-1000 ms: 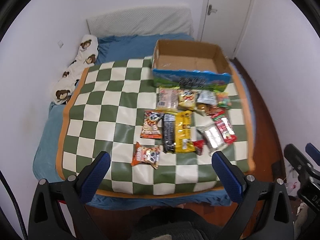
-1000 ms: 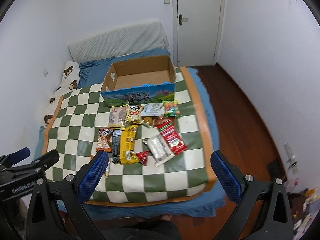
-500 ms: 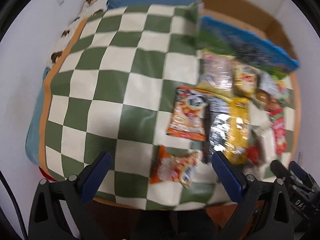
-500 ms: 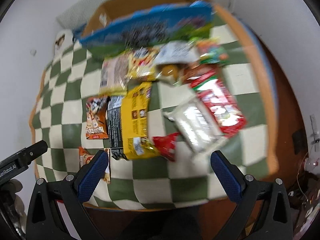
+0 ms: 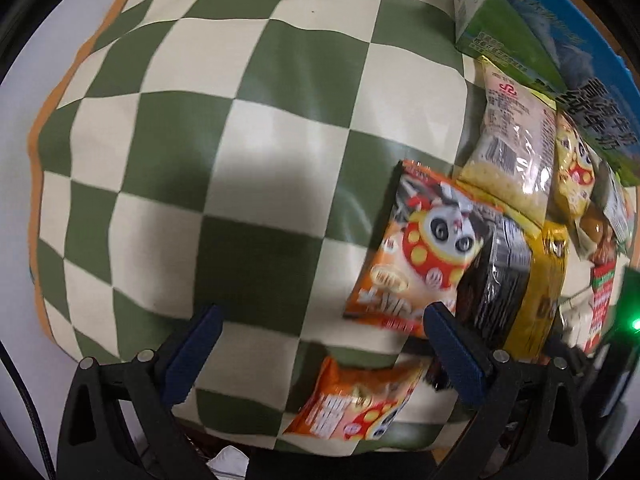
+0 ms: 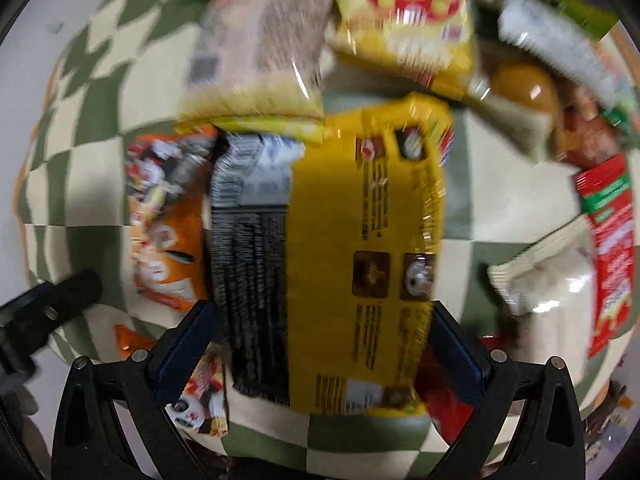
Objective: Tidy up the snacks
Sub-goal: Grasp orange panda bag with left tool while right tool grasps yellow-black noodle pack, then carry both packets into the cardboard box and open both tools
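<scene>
Snack packets lie on a green and cream checked blanket. My left gripper is open and empty, low over the blanket, with a small orange panda packet between its fingers and a larger orange panda packet just beyond its right finger. My right gripper is open, its fingers on either side of a yellow packet and a black packet lying side by side. I cannot tell whether the fingers touch them. The right wrist view is blurred.
The blue and green cardboard box stands at the far right of the left wrist view. Against it lie a clear cracker packet and a yellow packet. A white packet and a red packet lie right of my right gripper.
Both grippers have dropped from high above the bed to just over the blanket. The left one closed in on the orange packets, the right one on the yellow and black packets.
</scene>
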Available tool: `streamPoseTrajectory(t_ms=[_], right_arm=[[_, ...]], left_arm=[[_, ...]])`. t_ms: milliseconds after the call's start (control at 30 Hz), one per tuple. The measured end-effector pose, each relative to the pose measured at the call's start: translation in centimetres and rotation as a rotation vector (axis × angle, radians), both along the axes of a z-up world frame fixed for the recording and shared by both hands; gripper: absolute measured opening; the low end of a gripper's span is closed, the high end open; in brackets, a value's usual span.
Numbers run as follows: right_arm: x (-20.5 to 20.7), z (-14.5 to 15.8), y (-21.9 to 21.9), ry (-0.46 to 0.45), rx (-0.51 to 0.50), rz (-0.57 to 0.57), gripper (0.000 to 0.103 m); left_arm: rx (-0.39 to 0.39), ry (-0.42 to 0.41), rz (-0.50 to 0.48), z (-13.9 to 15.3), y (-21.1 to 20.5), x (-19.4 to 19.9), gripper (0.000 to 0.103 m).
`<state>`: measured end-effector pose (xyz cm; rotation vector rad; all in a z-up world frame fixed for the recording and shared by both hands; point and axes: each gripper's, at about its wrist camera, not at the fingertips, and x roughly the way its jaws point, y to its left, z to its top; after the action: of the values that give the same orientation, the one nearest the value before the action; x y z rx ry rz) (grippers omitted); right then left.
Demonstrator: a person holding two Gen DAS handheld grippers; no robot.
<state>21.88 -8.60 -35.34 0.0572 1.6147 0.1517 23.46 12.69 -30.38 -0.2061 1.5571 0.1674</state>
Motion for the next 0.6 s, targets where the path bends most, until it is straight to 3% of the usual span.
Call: streamPoseTrajectory(t_ms=[167,367,433,500,600], right_arm=[[-0.5,0.3,-1.5,-0.024,0.029,-0.003,0.083],[-1.2,0.4,-3.3,-0.007,0.048,-0.021,0.083],[-1.2,0.1,-3.3,0.001,0.052,-0.024,0.084],[-0.5,-0.6,-2.9,0.004,0.038,-0.026,0.085],[-0.4,-1.4,-2.5,0.001,0.019,-0.035,0.084]], left_arm=[[-0.060,-0.016,-0.034,-0.4,-1.4,1.3,0.103],[-0.108,0.012,-0.133,-2.1,-4.8,3.0,0.100],[-0.105,0.030,-0.150,-3.4,-5.2,3.7,0.073],[-0.102,0.044,-0.147,-4.5,-5.0,3.9,0.054],[-0.110,0.026,-0.107,-4.9,-3.9,3.7,0.049]])
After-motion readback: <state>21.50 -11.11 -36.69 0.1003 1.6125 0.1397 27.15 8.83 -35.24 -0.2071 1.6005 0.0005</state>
